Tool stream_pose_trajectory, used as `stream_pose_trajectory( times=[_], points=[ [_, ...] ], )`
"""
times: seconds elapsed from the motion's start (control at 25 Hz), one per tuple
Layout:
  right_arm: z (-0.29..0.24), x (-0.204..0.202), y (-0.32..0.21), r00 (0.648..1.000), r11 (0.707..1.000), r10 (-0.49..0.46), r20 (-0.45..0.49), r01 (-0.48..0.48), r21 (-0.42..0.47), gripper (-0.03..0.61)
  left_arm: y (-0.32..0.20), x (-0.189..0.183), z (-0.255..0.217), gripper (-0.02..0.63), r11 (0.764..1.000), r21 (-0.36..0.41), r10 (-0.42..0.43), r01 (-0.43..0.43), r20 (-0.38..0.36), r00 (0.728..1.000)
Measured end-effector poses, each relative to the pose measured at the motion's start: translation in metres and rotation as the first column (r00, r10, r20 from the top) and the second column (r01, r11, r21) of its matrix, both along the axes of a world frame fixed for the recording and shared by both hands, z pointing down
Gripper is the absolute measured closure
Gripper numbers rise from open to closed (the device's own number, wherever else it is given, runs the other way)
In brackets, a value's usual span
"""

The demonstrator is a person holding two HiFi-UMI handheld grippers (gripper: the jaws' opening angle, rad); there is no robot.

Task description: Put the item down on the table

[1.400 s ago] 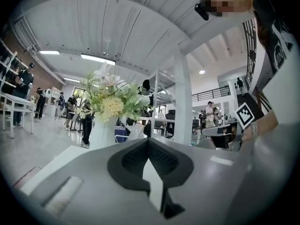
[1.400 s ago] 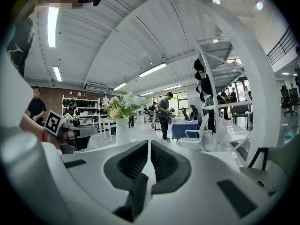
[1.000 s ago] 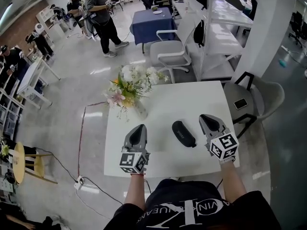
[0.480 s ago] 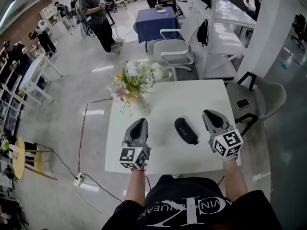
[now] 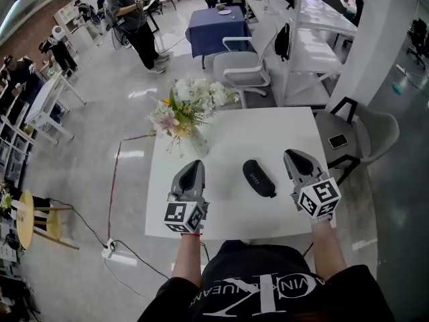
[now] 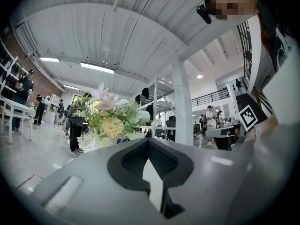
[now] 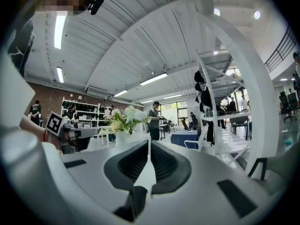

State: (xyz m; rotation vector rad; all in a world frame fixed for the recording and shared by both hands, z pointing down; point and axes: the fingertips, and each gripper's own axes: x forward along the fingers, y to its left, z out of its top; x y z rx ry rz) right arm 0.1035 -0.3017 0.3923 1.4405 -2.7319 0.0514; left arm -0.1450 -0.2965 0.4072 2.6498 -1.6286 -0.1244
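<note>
Grey-bodied, the left gripper [image 5: 193,166] and the right gripper [image 5: 293,155] both have their jaws pressed together with nothing between them, and each hovers level over the near half of the white square table [image 5: 268,129]. The black oblong zip case [image 5: 259,178] lies flat on the tabletop between the two, touching neither. A clear vase of white, pink and yellow flowers [image 5: 188,113] stands at the far left corner. A grey office chair [image 5: 244,69] waits beyond. Since a second ago, case and grippers have kept their places.
</note>
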Motion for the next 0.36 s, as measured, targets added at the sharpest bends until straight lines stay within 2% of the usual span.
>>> stream_pose_trajectory(
  times=[0.36],
  points=[
    [-0.0015, 0.0046, 0.0026, 1.0, 1.0, 0.008, 0.011, -0.008, -0.012, 0.552, 0.0015, -0.0007, -0.0097, 0.603, 0.999, -0.025, -0.02, 0.02, -0.011, 1.0]
  ],
)
